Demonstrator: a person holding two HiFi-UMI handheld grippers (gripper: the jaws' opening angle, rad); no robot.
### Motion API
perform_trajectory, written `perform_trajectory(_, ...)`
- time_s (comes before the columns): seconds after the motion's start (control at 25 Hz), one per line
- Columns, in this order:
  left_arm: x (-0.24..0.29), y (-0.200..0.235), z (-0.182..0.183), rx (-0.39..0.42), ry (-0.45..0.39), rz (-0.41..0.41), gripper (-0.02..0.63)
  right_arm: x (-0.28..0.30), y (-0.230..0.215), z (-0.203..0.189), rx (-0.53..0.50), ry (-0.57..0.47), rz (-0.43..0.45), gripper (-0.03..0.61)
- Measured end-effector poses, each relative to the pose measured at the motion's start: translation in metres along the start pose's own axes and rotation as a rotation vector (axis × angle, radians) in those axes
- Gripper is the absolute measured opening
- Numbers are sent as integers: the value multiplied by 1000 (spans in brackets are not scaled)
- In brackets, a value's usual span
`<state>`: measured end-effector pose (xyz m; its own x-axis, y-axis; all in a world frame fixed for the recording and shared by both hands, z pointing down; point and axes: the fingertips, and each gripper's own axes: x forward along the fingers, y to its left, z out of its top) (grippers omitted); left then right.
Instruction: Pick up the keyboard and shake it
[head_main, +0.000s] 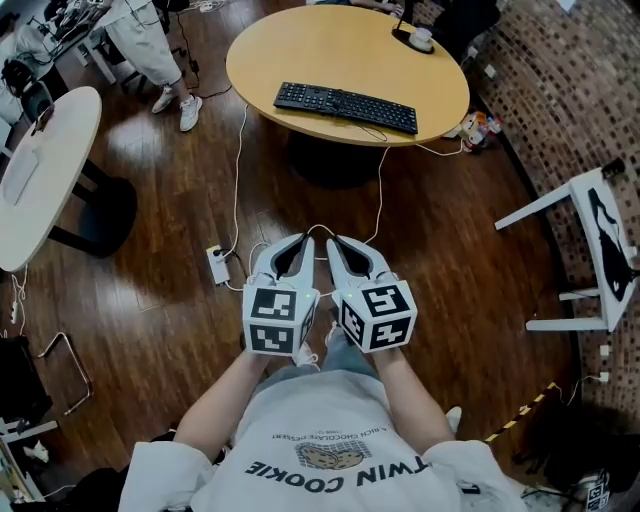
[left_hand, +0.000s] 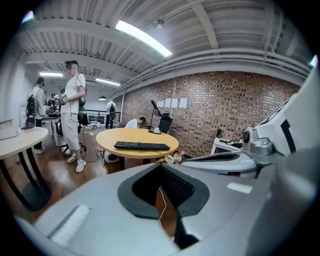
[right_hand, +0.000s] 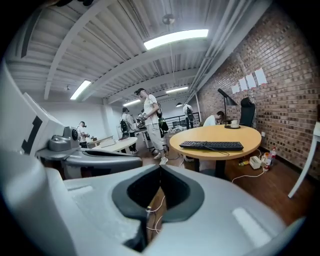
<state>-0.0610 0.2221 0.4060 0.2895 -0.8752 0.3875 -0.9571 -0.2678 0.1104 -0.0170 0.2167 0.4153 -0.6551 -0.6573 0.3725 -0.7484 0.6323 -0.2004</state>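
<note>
The left tool (head_main: 292, 245) is pressed together, empty. The right tool (head_main: 338, 245) is the same. Both hang over the floor, well short of the round desk (head_main: 290, 40), where the keyboard (head_main: 346, 106) lies untouched, apparently cabled. Pickup and shaking are both still to do.

Well ahead of the left gripper (head_main: 297, 242) and the right gripper (head_main: 336, 243) stands a round wooden table (head_main: 300, 35), with a white cup (head_main: 421, 36) on a dark base at its far edge. A white power strip (head_main: 218, 264) lies on the dark wood floor (head_main: 450, 230) just left of the left gripper, and a white cable (head_main: 237, 175) runs from there toward the table. Far to the left is a white table (head_main: 55, 140). Off to the right, a white stand (head_main: 585, 215) sits before the brick wall (head_main: 570, 90). A person in white trousers (head_main: 150, 40) stands ahead and left.
</note>
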Motion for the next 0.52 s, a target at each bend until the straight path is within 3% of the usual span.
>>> perform_trajectory(0.52, -39, -14, -8, 0, -6, -33, 8, -27, 33, -8, -18, -2, -9, 3)
